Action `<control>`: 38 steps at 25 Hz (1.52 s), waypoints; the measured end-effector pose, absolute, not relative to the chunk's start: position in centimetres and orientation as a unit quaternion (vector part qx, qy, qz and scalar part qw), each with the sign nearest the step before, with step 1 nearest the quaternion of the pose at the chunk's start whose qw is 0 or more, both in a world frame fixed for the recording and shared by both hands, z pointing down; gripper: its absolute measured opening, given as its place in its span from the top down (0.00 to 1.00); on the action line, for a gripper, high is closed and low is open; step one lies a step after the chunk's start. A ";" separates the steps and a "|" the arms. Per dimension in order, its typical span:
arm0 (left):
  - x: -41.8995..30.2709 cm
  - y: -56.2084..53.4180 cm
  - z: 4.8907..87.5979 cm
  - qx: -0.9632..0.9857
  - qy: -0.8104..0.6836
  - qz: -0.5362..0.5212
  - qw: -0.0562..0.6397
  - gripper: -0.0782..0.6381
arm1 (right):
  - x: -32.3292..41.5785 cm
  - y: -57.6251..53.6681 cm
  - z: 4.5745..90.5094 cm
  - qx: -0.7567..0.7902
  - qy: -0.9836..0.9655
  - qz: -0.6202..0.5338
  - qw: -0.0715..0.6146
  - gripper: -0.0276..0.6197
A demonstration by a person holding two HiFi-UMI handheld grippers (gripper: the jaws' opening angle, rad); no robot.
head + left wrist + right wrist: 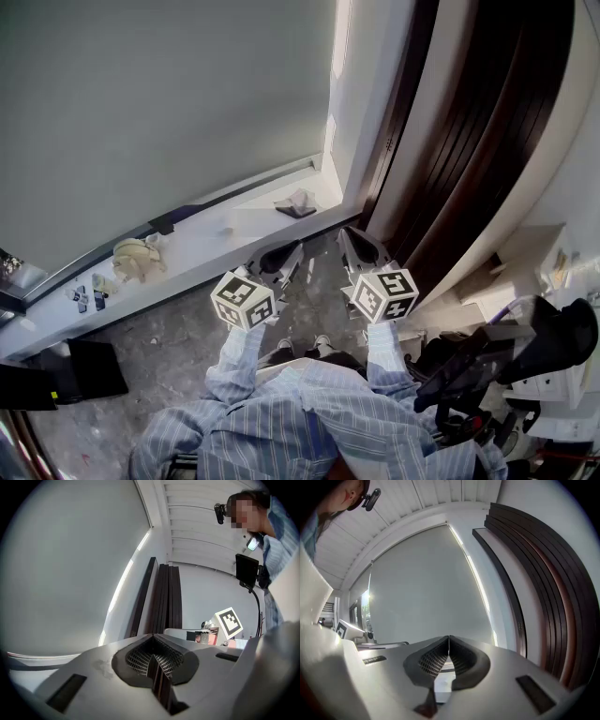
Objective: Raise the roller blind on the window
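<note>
The grey roller blind [159, 112] hangs fully down over the window, reaching the white sill [216, 234]. It fills the left of the left gripper view [70, 573] and the middle of the right gripper view [426, 592]. In the head view my left gripper [281, 255] and right gripper [356, 246] are held side by side in front of the sill, pointing toward the window's right corner. Both are shut with nothing between the jaws, which meet tip to tip in the left gripper view [153, 637] and the right gripper view [448, 639]. No pull cord or chain shows in any view.
Dark wooden panels [469, 131] stand just right of the window. On the sill lie a cream object [136, 258], small blue-white pieces [89, 298] and a small dark item [295, 203]. A black box [80, 370] sits on the floor at left and black equipment [525, 366] at right.
</note>
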State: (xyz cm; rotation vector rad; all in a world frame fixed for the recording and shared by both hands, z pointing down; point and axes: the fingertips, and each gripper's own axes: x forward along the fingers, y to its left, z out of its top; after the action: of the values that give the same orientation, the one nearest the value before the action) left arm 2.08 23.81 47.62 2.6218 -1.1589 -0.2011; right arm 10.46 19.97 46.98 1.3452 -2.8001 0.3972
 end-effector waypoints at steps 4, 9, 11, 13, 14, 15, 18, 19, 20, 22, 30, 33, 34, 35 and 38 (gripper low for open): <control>2.4 23.6 47.9 0.905 -0.397 -0.067 0.135 0.88 | 10.8 19.7 47.0 0.433 -0.892 0.128 0.007 0.94; 2.5 23.3 48.3 0.906 -0.395 -0.061 0.138 0.88 | 10.8 19.5 47.3 0.436 -0.890 0.131 0.012 0.94; 2.5 23.1 48.4 0.906 -0.395 -0.060 0.140 0.88 | 10.8 19.5 47.4 0.436 -0.890 0.132 0.012 0.94; 2.5 22.9 48.5 0.906 -0.395 -0.060 0.143 0.88 | 10.9 19.2 47.5 0.436 -0.890 0.132 0.007 0.94; 2.6 22.8 48.5 0.905 -0.395 -0.060 0.145 0.88 | 11.0 19.1 47.5 0.437 -0.889 0.134 0.003 0.94; 2.7 22.6 48.6 0.905 -0.395 -0.060 0.147 0.88 | 11.2 19.0 47.4 0.438 -0.889 0.136 0.000 0.94; 3.0 22.3 48.9 0.903 -0.396 -0.062 0.153 0.88 | 11.7 19.0 47.2 0.435 -0.889 0.144 -0.009 0.94; 3.1 22.1 49.0 0.903 -0.397 -0.062 0.154 0.88 | 11.9 18.9 47.3 0.434 -0.889 0.145 -0.008 0.94; 3.3 21.9 49.1 0.902 -0.397 -0.062 0.156 0.88 | 12.1 18.7 47.3 0.434 -0.889 0.144 -0.007 0.94; 3.9 21.4 49.2 0.902 -0.398 -0.062 0.158 0.88 | 12.8 18.3 47.5 0.435 -0.889 0.143 -0.002 0.94; 6.5 18.3 49.5 0.900 -0.402 -0.059 0.156 0.88 | 15.5 14.7 47.8 0.432 -0.892 0.132 0.002 0.94; 7.5 17.5 49.9 0.898 -0.409 -0.053 0.154 0.88 | 16.2 13.4 47.6 0.428 -0.896 0.121 0.000 0.94; 7.8 17.4 50.2 0.897 -0.411 -0.049 0.155 0.88 | 16.6 13.0 48.0 0.426 -0.896 0.121 0.003 0.94; 8.0 17.2 50.6 0.896 -0.413 -0.043 0.155 0.88 | 16.9 12.5 48.4 0.426 -0.897 0.120 0.005 0.94; 8.2 16.2 51.4 0.894 -0.418 -0.027 0.157 0.88 | 17.3 10.9 49.2 0.426 -0.897 0.118 0.008 0.94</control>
State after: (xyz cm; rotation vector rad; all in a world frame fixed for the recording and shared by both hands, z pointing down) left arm 8.18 16.20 51.35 2.5589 -1.1975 -0.0763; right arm 17.31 10.90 49.17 1.3314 -2.8028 0.3700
